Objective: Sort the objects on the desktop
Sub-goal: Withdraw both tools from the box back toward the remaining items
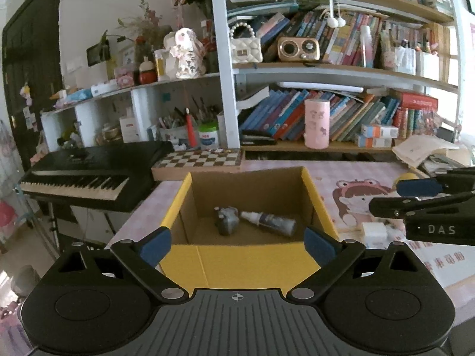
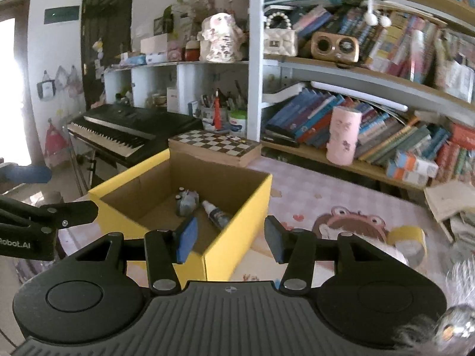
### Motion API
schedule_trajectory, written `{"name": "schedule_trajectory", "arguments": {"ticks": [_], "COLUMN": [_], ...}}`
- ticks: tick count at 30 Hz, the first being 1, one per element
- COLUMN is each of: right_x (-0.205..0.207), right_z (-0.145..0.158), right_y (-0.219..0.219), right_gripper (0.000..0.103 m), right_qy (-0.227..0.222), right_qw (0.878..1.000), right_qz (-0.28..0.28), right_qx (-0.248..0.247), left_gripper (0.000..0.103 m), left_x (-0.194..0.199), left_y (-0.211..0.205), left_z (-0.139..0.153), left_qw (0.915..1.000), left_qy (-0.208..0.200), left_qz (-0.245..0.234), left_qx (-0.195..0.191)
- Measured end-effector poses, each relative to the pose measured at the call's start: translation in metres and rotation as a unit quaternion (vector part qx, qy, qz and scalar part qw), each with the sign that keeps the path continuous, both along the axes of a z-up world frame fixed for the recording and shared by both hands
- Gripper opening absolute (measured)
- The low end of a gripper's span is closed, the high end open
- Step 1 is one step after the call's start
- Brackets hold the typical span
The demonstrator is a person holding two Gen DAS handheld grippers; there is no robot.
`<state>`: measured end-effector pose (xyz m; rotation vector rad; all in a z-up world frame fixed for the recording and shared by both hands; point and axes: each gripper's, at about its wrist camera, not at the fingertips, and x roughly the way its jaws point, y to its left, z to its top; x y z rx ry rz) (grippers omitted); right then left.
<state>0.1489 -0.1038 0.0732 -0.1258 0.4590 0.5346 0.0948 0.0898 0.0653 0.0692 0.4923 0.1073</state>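
Note:
A yellow cardboard box [image 1: 237, 264] stands open on the pink desk mat; it also shows in the right wrist view [image 2: 243, 225]. Inside lie a grey toy [image 1: 227, 221] and a small spray bottle [image 1: 268, 222], also seen in the right wrist view as the toy [image 2: 187, 201] and bottle [image 2: 216, 215]. My left gripper [image 1: 237, 244] is open and empty, over the box's near wall. My right gripper [image 2: 230, 238] is open and empty, above the box's right corner. A yellow tape roll [image 2: 408, 241] and a white fluffy item [image 2: 383, 252] lie right of it. A small white block [image 1: 374, 233] lies beside the box.
A chessboard box [image 1: 199, 163] sits behind the yellow box. A keyboard piano [image 1: 89, 175] stands to the left off the desk. Bookshelves with a pink cylinder [image 1: 317, 123] run along the back. Papers [image 1: 427, 151] pile at the far right.

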Motion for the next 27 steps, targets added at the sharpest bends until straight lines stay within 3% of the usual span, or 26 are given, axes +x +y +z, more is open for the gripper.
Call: {"name": "schedule_trajectory", "arguments": {"ticks": [13,22,27], "right_x": [-0.074,-0.108,-0.118], "right_z": [-0.034,-0.060,-0.067], "right_y": [-0.017,-0.028,-0.025], "right_gripper": [0.046,0.045,0.045], "right_qy": [0.030,0.072,0.082], "right_qw": [0.999,0.993,0.993], "right_qz": [-0.043,-0.090,-0.080], "right_qx": [-0.005,0.005,-0.011], "left_gripper": [0.098,0.098,0.098], "left_x": [-0.055,-0.081,-0.093], "left_y": [-0.023,-0.033,-0.038], "left_z": [-0.020,-0.045,-0.058], "left_qw": [0.9996,0.9985,0.9977], "left_qy": [-0.007,0.031,0.055], "left_qz": [0.023,0.037,0.031], "left_qx": [-0.012,-0.024,-0.025]}}
